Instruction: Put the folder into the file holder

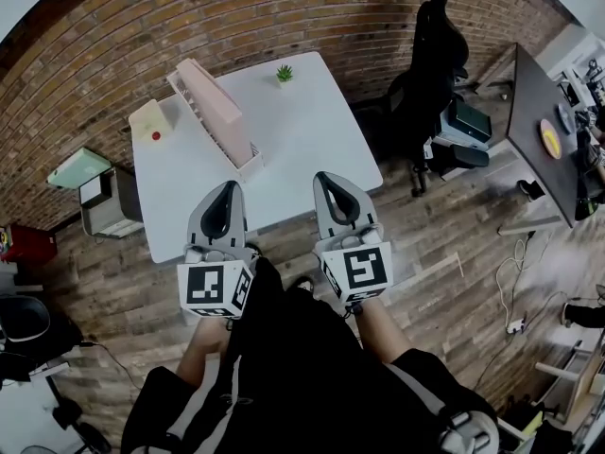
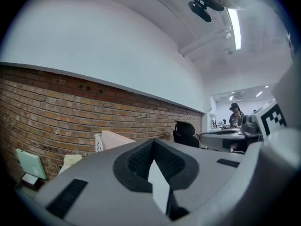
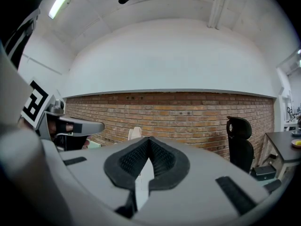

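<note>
On the white table (image 1: pixel 312 149), a pink folder (image 1: pixel 213 107) stands upright in a white file holder (image 1: pixel 248 164) at the table's left half. The folder (image 2: pixel 115 139) also shows over the jaws in the left gripper view, and the folder (image 3: pixel 135 132) shows small in the right gripper view. My left gripper (image 1: pixel 230 186) hovers at the table's near edge with its jaws shut and nothing in them. Beside it my right gripper (image 1: pixel 322 177) is shut and empty too. Both point level toward the brick wall, apart from the folder.
A pale yellow flat thing with a red dot (image 1: pixel 149 121) lies at the table's left corner. A small green plant (image 1: pixel 285 73) stands at the far edge. A black office chair (image 1: pixel 430 55) and a dark desk (image 1: pixel 539 130) are right; a low white cabinet (image 1: pixel 104 201) is left.
</note>
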Demonstrator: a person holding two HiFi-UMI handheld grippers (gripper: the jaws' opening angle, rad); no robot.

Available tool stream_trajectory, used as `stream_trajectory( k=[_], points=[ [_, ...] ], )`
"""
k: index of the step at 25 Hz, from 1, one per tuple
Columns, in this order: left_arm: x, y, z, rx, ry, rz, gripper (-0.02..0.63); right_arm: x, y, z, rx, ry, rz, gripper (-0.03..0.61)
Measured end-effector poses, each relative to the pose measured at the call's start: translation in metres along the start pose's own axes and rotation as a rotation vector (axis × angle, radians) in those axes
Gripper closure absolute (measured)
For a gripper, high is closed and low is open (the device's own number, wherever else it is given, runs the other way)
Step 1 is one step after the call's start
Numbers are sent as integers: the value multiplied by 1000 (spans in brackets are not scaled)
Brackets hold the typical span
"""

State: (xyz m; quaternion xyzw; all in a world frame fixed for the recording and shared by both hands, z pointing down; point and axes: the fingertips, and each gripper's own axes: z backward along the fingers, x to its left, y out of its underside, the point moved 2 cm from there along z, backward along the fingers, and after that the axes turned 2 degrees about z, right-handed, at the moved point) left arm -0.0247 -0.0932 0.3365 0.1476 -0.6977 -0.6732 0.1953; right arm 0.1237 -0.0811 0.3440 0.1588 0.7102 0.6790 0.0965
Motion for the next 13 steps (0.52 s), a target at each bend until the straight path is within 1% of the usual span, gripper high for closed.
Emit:
stream_trajectory(
  k=[7, 9, 13],
  points=[
    [13, 3, -4, 15, -6, -1, 592, 6, 3, -10, 15, -5, -4, 571],
    [13, 4, -7, 18, 0, -5, 592, 6, 4, -11, 36, -5, -3, 571],
    [13, 3, -15, 17, 20, -13, 592, 5, 4, -18, 29, -4, -7, 571]
  ],
)
